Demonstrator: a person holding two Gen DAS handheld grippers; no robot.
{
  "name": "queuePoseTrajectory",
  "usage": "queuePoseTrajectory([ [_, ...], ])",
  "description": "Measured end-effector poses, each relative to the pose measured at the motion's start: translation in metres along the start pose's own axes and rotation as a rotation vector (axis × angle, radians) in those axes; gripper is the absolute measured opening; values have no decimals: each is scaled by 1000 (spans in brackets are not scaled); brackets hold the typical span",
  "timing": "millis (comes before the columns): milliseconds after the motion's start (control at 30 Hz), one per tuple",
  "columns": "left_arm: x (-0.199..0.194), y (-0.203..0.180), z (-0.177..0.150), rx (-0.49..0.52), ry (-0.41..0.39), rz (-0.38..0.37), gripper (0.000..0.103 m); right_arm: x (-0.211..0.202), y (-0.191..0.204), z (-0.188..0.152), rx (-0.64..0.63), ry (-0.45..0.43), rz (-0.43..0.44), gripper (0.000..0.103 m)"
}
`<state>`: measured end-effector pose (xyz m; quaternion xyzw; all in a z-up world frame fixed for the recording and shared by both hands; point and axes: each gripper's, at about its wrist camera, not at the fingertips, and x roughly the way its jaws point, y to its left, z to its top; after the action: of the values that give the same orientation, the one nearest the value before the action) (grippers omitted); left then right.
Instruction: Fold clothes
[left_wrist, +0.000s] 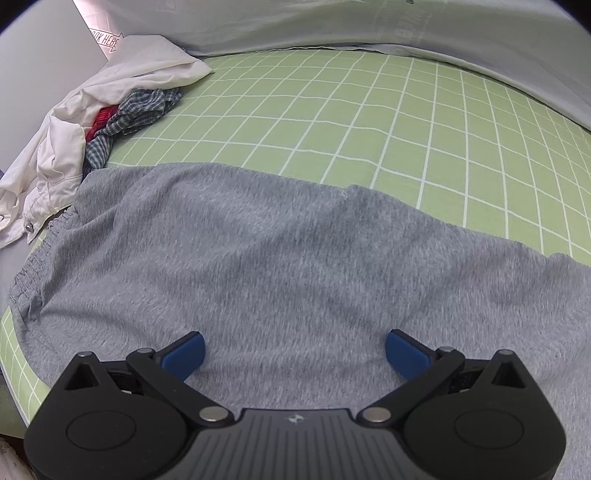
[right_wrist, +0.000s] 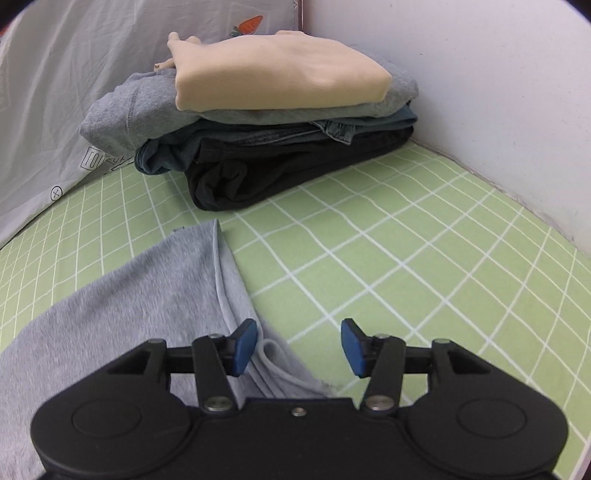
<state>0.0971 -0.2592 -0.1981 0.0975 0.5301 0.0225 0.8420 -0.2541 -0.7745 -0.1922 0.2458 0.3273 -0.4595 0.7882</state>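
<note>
- The left gripper (left_wrist: 294, 356) is spread wide, its blue pads (left_wrist: 184, 355) empty, low over the grey sweatpants (left_wrist: 266, 266).
- The right gripper (right_wrist: 298, 347) is about half open and holds nothing; its left pad (right_wrist: 243, 347) is over the hem of a sweatpants leg (right_wrist: 155, 295), its right pad over bare sheet.
- The sweatpants lie flat along the near edge of the bed, on the green checked sheet (left_wrist: 369, 118); the elastic waistband (left_wrist: 40, 254) is at the left edge of the bed, and the leg runs right and ends short of the stack.
- Beyond the waistband, at the far left corner, is a loose heap: a white garment (left_wrist: 74, 140) over a blue plaid one (left_wrist: 136, 110), with something red (left_wrist: 101, 120) between them.
- At the far right corner, against the wall (right_wrist: 498, 92), is a folded stack: a black piece (right_wrist: 295, 170) at the bottom, then denim (right_wrist: 258, 134), a grey piece (right_wrist: 125, 118) and a cream one (right_wrist: 280, 70) on top.
- A pale grey printed cloth (left_wrist: 369, 26) runs along the far edge of the bed.
</note>
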Motion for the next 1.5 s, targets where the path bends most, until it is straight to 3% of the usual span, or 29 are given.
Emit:
queuePoseTrajectory([
  [233, -2, -2, -2, 22, -14, 13, 103, -28, -6, -39, 91, 69, 63, 55],
  [633, 0, 3, -3, -16, -9, -13, 103, -23, 7, -30, -7, 54, -3, 57],
  [733, 1, 4, -4, -31, -8, -14, 103, -28, 2, -32, 4, 107, 4, 53],
  [800, 1, 3, -3, -25, -9, -11, 103, -31, -3, -36, 24, 136, 13, 44],
  [833, 0, 2, -3, -22, -10, -9, 103, -32, -2, -36, 17, 148, 28, 26],
  [867, 0, 2, -3, -20, -10, -8, 103, -33, -2, -36, 10, 159, 44, 2],
  [967, 0, 2, -3, -12, -12, -6, 103, -40, 4, -27, 7, 146, 98, 2],
  [1167, 1, 4, -3, -29, -9, -18, 103, -52, 30, 27, 30, 64, 265, 2],
  [1233, 1, 6, -3, -39, -9, -23, 103, -52, 35, 46, 83, 13, 365, 2],
  [1333, 2, 7, -3, -53, -7, -30, 103, -41, 34, 66, 277, -80, 536, 3],
  [1400, 2, 8, -4, -67, -5, -36, 103, -29, 45, 70, 243, -68, 500, 4],
  [1500, 4, 10, -4, -84, -4, -45, 103, -12, 66, 57, 83, 3, 316, 9],
])
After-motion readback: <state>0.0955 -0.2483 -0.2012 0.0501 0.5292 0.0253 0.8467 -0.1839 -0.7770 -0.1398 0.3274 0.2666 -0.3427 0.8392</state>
